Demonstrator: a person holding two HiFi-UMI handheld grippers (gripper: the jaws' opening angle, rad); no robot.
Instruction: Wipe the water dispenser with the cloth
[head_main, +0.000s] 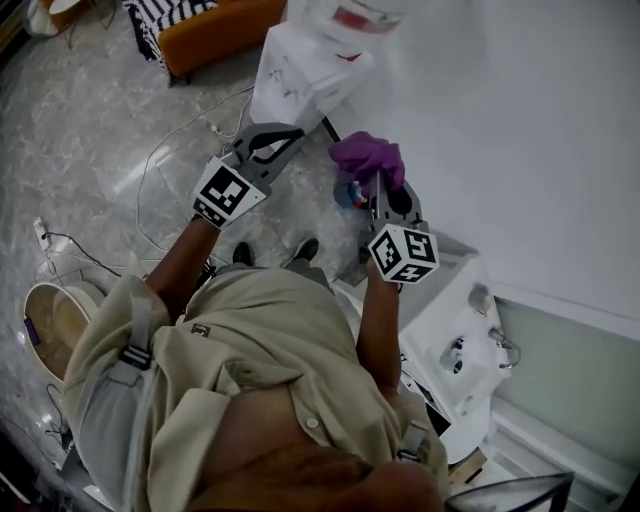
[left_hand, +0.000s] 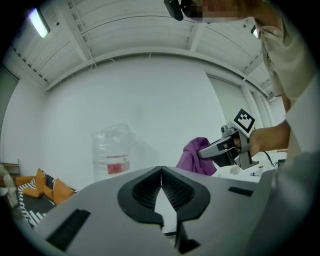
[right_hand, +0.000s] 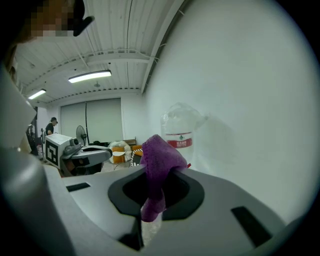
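Note:
The white water dispenser (head_main: 300, 75) stands against the wall, with a clear bottle (head_main: 352, 14) on top. The bottle (left_hand: 112, 150) carries a red label. My right gripper (head_main: 379, 186) is shut on a purple cloth (head_main: 367, 158), held just right of the dispenser's front and near the wall. In the right gripper view the cloth (right_hand: 158, 162) drapes over the jaws, with the bottle (right_hand: 180, 134) behind. My left gripper (head_main: 304, 131) is shut with nothing in it, its tips close to the dispenser's lower front. The left gripper view shows its jaws touching (left_hand: 161, 176) and the cloth (left_hand: 196, 156) at the right.
A second white appliance (head_main: 452, 325) stands at the lower right beside the wall (head_main: 520, 120). An orange sofa (head_main: 215, 30) is at the far top left. Cables (head_main: 170, 150) trail over the marble floor. A round bin (head_main: 55, 320) sits at the left.

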